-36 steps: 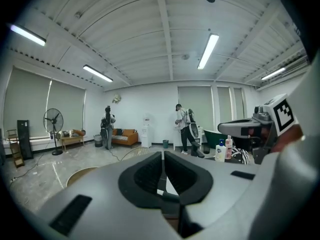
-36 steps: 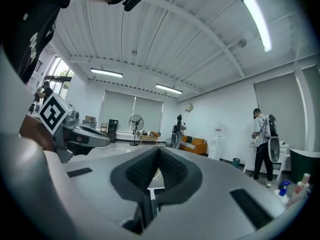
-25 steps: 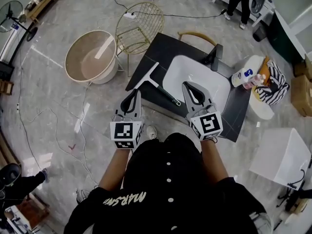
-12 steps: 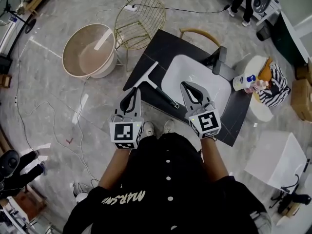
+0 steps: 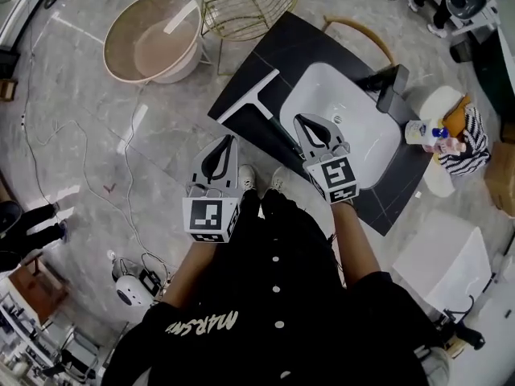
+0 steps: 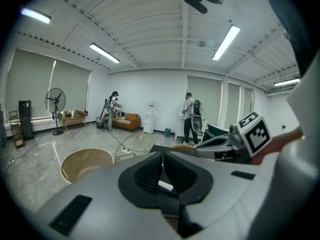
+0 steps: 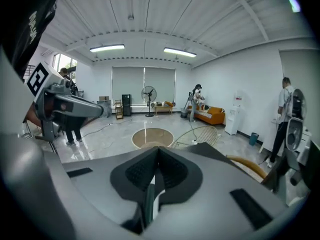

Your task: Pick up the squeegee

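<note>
Head view, we see left gripper (image 5: 231, 140) and right gripper (image 5: 298, 120) closed, empty, right just beside squeegee (image 5: 251, 95) handle, shirt print (image 5: 203, 324) perhaps "MARS".

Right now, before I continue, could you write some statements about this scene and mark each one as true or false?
1. The squeegee lies on the dark countertop, beside the white sink. True.
2. The right hand-held gripper is clamped on the squeegee. False: its jaws are together and hold nothing.
3. The left hand-held gripper has its jaws wide apart. False: they are together.
4. A gold wire chair stands beyond the countertop. True.
</note>
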The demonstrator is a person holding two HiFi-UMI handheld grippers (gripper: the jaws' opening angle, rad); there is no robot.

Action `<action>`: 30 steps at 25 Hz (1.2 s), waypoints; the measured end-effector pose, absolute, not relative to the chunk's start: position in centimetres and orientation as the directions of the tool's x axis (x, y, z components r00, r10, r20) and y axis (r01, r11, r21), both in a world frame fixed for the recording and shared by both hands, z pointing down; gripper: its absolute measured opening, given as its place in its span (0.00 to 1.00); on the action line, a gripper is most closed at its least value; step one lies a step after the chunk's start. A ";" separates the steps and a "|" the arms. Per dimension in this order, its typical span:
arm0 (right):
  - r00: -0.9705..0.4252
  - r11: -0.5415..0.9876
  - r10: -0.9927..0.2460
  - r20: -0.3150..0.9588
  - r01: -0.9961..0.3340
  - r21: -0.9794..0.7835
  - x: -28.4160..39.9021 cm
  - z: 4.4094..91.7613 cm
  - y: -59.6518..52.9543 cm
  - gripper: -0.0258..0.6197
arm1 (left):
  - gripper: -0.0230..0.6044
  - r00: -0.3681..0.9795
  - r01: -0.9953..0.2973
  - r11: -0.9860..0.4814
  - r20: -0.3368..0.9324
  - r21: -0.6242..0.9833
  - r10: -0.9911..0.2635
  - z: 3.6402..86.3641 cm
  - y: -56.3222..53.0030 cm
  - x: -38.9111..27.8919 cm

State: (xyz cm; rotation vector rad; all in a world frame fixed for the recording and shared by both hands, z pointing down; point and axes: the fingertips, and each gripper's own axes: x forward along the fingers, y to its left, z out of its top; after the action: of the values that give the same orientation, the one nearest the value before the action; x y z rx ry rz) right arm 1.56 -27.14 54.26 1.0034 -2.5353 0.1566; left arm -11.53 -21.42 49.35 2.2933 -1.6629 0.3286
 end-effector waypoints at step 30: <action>-0.625 0.827 -0.349 0.699 -0.556 -0.084 -6.6 75.0 -28.5 0.25 | 0.07 0.207 -0.976 -0.114 0.618 0.188 -0.759 63.4 -15.5 -14.4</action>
State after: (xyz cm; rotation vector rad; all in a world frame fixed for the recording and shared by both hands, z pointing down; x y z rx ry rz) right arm -6.64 -28.52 75.00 0.6583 -2.3022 0.3818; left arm -14.41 -15.45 63.44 1.9284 -1.6046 0.5048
